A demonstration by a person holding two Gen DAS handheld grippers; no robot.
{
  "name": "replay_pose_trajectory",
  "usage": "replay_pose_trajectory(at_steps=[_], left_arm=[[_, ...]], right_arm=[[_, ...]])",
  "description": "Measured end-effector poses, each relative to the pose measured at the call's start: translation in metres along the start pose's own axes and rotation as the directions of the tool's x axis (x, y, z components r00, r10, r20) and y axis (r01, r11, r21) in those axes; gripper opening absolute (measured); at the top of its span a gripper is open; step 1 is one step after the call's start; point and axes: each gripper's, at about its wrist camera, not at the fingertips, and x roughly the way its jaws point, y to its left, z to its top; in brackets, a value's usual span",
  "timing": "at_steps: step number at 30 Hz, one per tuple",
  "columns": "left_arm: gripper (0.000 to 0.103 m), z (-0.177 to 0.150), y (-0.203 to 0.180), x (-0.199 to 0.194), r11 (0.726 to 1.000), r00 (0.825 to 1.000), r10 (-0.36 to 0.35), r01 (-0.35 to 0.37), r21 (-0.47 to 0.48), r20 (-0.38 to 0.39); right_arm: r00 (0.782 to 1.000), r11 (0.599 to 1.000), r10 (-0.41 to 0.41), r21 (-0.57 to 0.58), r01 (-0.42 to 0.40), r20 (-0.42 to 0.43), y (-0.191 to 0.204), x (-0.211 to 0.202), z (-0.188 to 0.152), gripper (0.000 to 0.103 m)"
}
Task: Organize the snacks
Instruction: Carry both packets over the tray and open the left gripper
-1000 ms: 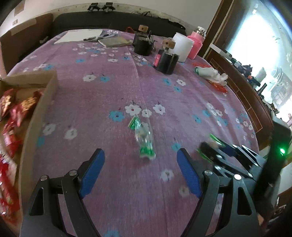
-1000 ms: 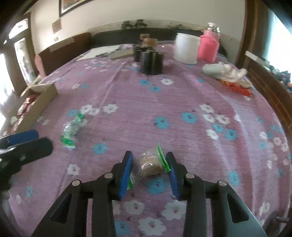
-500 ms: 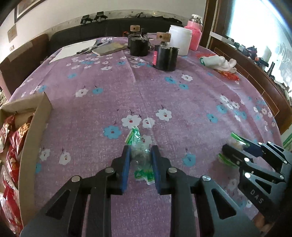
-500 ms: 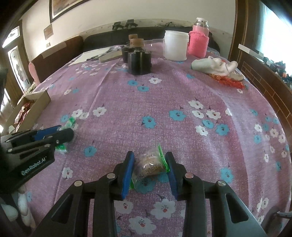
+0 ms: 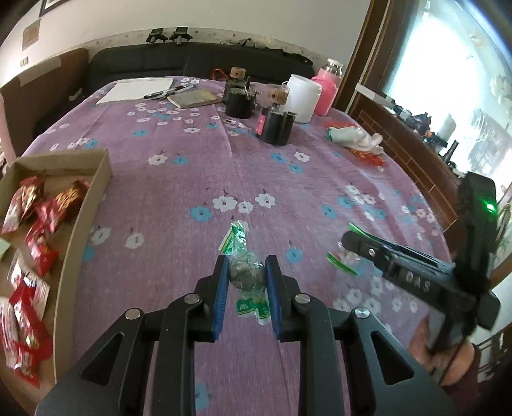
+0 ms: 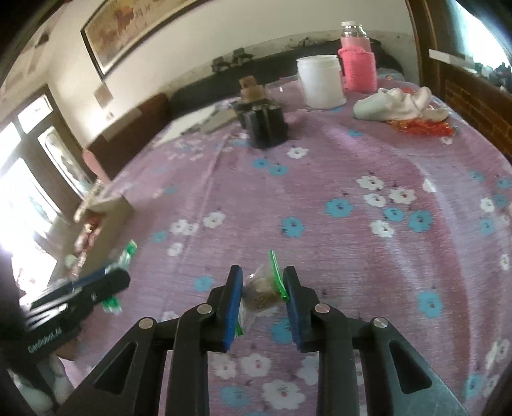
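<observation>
Cardboard box (image 5: pixel 96 179) sits at the left edge of the tabletop (image 5: pixel 198 166), open top, holding red snack packets (image 5: pixel 41 204); more red packets lie in its near end. Left tool (image 5: pixel 246 272) is clamped on a clear green-printed snack bag (image 5: pixel 244 272), bag ends sticking out fore and aft of the blue pads (image 5: pixel 220 288). Right tool (image 6: pixel 262 288) is clamped on a second clear bag with brown contents (image 6: pixel 260 292), green strip at its top edge. Both bags are on the near half of the tabletop, well apart from the box. Purple floral cloth (image 6: pixel 352 192) covers the surface. Far end: white jar (image 6: pixel 320 80), pink-sleeved bottle (image 6: pixel 356 67), two black holders (image 5: pixel 275 124), notebook (image 5: pixel 192 97), paper with pens, white gloves (image 6: pixel 396 102) over red wrappers. Dark sofa (image 5: pixel 192 62) behind, framed picture (image 6: pixel 128 25) on the wall, bright window at right.
</observation>
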Motion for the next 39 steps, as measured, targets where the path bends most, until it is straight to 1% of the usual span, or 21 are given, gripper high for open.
replay_pose_trajectory(at_steps=[2,5,10,13,16,18,22,25,27,30,35,36,39], left_arm=[[0.020,-0.004,0.003,-0.008,1.000,1.000,-0.011,0.011,-0.014,0.003],[0.020,-0.010,0.010,-0.020,0.999,1.000,-0.029,0.029,-0.044,0.012],[0.020,-0.020,0.022,-0.036,0.994,0.998,-0.051,0.053,-0.092,0.025],[0.020,-0.024,0.030,-0.044,0.992,0.998,-0.057,0.061,-0.113,0.032],[0.020,-0.028,0.041,-0.056,0.989,0.997,-0.055,0.061,-0.133,0.046],[0.020,-0.031,0.051,-0.069,0.988,0.997,-0.033,0.043,-0.146,0.067],[0.020,-0.039,0.084,-0.098,0.980,0.993,0.050,-0.027,-0.197,0.111],[0.020,-0.049,0.115,-0.115,0.962,0.985,0.114,-0.077,-0.261,0.130],[0.020,-0.056,0.133,-0.123,0.948,0.980,0.141,-0.094,-0.303,0.137],[0.020,-0.065,0.157,-0.134,0.928,0.975,0.166,-0.104,-0.357,0.149],[0.020,-0.074,0.184,-0.142,0.913,0.968,0.202,-0.132,-0.387,0.147],[0.020,-0.075,0.190,-0.141,0.909,0.967,0.209,-0.138,-0.394,0.143],[0.020,-0.077,0.206,-0.136,0.896,0.969,0.213,-0.142,-0.420,0.126]], right_arm=[[0.999,0.999,0.048,0.019,-0.048,0.001,-0.001,-0.001,0.001,0.027],[0.996,0.995,0.094,0.048,-0.093,-0.009,-0.005,0.000,0.001,0.027],[0.980,0.973,0.194,0.134,-0.188,-0.032,-0.018,0.006,0.002,0.027],[0.977,0.966,0.210,0.162,-0.201,-0.040,-0.023,0.009,0.001,0.027],[0.977,0.967,0.207,0.163,-0.198,-0.041,-0.024,0.009,0.001,0.027],[0.977,0.966,0.211,0.161,-0.202,-0.041,-0.024,0.010,0.001,0.027],[0.977,0.968,0.207,0.154,-0.198,-0.047,-0.023,0.010,0.000,0.027],[0.978,0.972,0.200,0.140,-0.191,-0.056,-0.020,0.012,0.000,0.027],[0.981,0.977,0.182,0.123,-0.174,-0.061,-0.017,0.013,-0.001,0.027],[0.985,0.983,0.159,0.101,-0.153,-0.063,-0.013,0.013,-0.003,0.027],[0.987,0.988,0.139,0.070,-0.134,-0.076,0.002,0.012,-0.006,0.027],[0.986,0.989,0.143,0.060,-0.139,-0.080,0.008,0.009,-0.006,0.027],[0.977,0.982,0.189,0.026,-0.187,-0.101,0.038,0.003,-0.010,0.027]])
